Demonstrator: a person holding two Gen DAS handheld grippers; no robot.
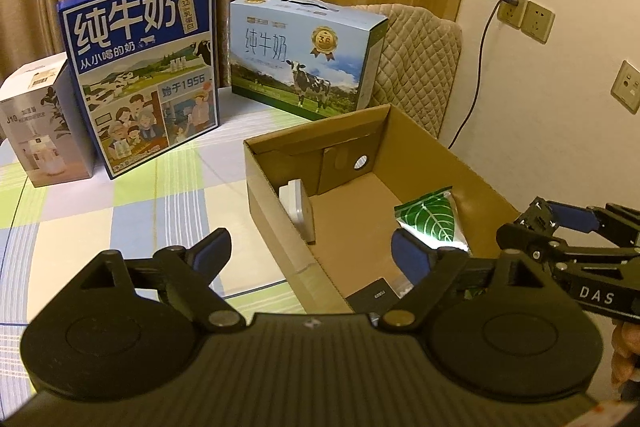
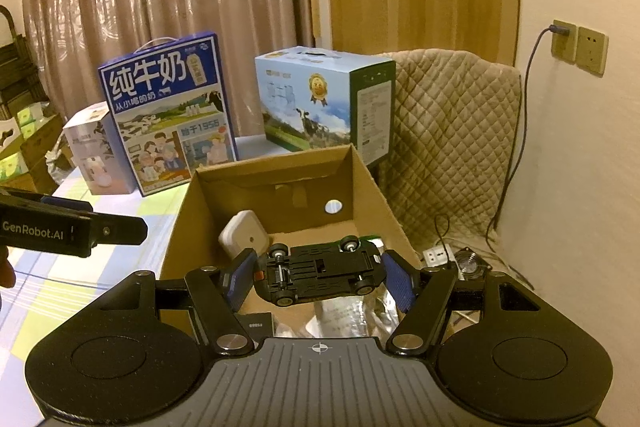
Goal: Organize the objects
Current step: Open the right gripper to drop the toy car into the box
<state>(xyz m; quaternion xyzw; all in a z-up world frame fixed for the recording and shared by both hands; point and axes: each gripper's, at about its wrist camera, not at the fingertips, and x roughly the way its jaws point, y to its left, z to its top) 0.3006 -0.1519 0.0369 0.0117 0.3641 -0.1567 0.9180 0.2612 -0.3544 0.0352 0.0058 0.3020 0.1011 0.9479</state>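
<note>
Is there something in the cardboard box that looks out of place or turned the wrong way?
Yes. The toy car held in the right tongs above the cardboard box is upside down, wheels and chassis facing the camera. The white adapter leans tilted against the box's left wall instead of lying flat.

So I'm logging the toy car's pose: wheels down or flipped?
Flipped: the toy car shows its underside and wheels between the right gripper fingers.

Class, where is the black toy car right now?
In the right wrist view, the upside-down black toy car sits between the right tool's fingers, above the open cardboard box.
</note>
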